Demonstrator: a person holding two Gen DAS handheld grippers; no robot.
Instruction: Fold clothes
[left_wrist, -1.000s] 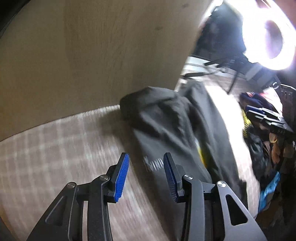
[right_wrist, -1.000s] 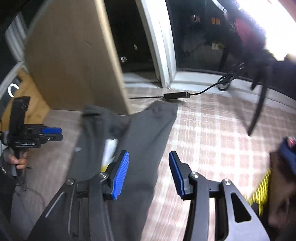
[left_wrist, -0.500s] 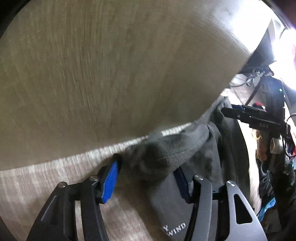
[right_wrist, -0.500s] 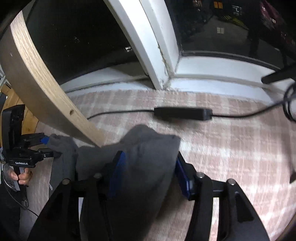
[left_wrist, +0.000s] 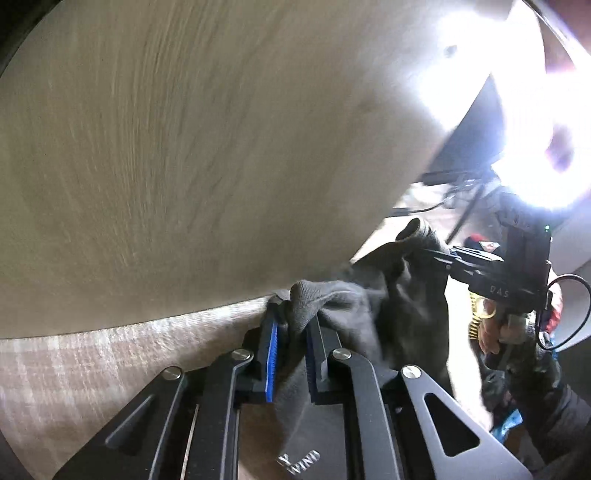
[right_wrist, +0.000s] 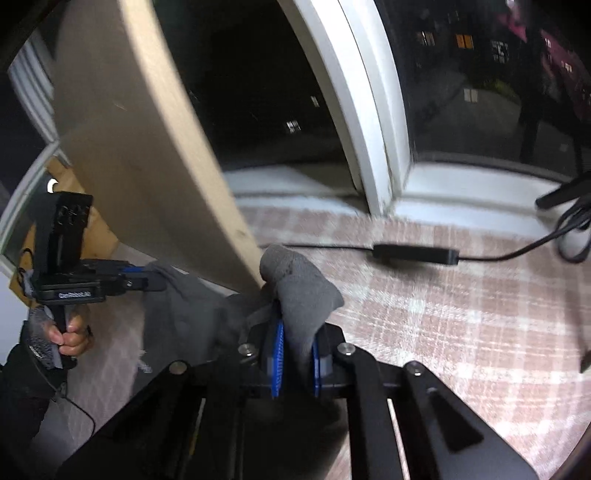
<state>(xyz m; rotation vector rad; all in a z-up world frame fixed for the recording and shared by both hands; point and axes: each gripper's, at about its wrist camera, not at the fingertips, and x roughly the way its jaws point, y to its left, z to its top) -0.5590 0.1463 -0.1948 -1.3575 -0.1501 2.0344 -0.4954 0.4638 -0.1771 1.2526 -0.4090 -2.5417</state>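
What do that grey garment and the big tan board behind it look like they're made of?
Grey garment: soft knit, probably cotton fleece; matte, fuzzy, it bunches in limp folds. Tan board: wood or wood-look laminate; faint grain streaks, dull flat finish. Which one, I cannot tell.

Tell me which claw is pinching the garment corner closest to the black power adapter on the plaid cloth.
The right claw, closing on the grey garment just before the adapter; the left claw grips beside the wooden board.

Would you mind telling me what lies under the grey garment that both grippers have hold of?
Under the grey garment is the pink plaid cloth, visible all round it. A wooden board stands just behind. Whatever lies directly beneath the bunched fabric is covered.
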